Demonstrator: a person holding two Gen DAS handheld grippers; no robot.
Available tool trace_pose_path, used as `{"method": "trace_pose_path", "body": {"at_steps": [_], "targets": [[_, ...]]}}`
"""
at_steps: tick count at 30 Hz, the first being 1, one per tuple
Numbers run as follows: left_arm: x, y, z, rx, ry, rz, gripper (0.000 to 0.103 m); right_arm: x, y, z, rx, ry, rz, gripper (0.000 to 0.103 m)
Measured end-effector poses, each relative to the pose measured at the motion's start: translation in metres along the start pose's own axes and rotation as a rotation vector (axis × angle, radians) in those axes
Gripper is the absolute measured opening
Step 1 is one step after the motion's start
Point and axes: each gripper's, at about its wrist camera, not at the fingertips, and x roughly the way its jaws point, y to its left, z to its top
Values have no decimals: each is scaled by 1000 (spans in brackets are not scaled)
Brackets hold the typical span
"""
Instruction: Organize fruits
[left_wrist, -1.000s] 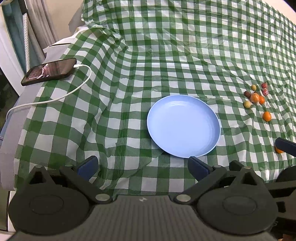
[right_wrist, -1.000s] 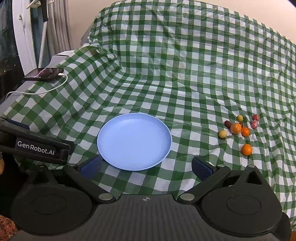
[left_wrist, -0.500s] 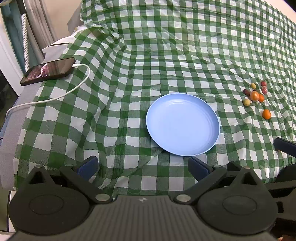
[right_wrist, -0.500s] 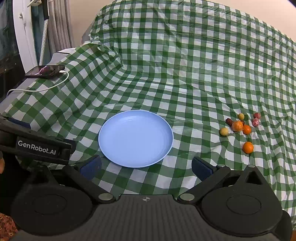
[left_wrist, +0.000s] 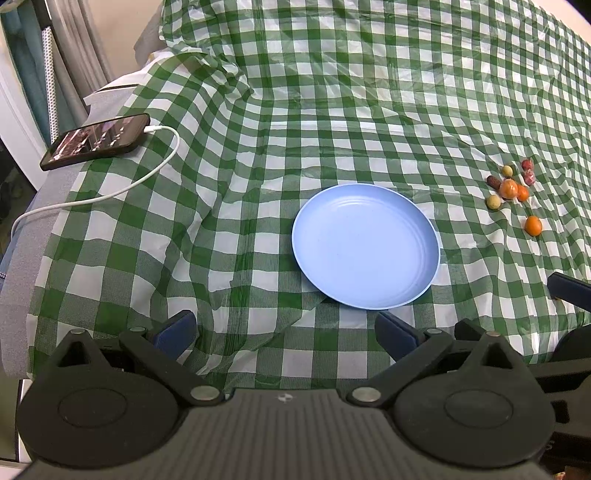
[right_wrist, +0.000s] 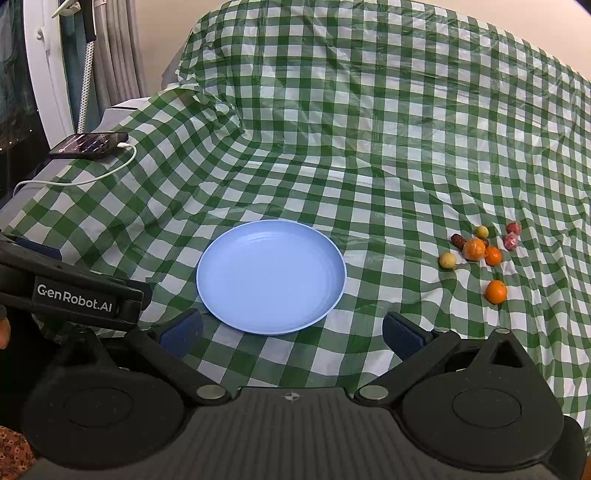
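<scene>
Both grippers, left (left_wrist: 284, 326) and right (right_wrist: 291, 328), hang spread wide and hold nothing near the bare plate (right_wrist: 271, 275). The fruits (right_wrist: 480, 251) lie clustered on the cloth (right_wrist: 369, 147), well right of it. Being small and round on wrinkled, slick-looking cloth, one could roll away or squirt from a pinch that lands off-centre.

I saw green checked cloth (left_wrist: 332, 110) spread wide, wrinkled. Black phone (left_wrist: 96, 141) lay far left, white cable (left_wrist: 122, 188) plugged in. Curtains (right_wrist: 118, 55) hung behind.
</scene>
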Motion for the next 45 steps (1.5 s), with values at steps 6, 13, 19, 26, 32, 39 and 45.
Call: {"method": "trace_pose_path", "body": {"at_steps": [6, 13, 19, 26, 32, 39, 45], "targets": [[0, 0, 0, 1, 0, 0, 103, 0, 0, 0, -1, 3, 1, 103], [1, 0, -1, 0, 1, 1, 103, 2, 1, -1, -2, 5, 2, 103], [3, -1, -2, 4, 8, 7, 103, 4, 0, -2, 7, 6, 3, 103], [7, -4, 3, 5, 25, 17, 103, 12, -9, -4, 26, 5, 12, 103], [15, -23, 23, 48, 27, 0, 103, 28, -52, -10, 125, -20, -100, 103], [38, -77, 68, 100, 47, -73, 103, 53, -159, -28, 382, -22, -400, 103], [66, -153, 104, 192, 43, -139, 103, 77, -222, -51, 559, 54, -505, 88]]}}
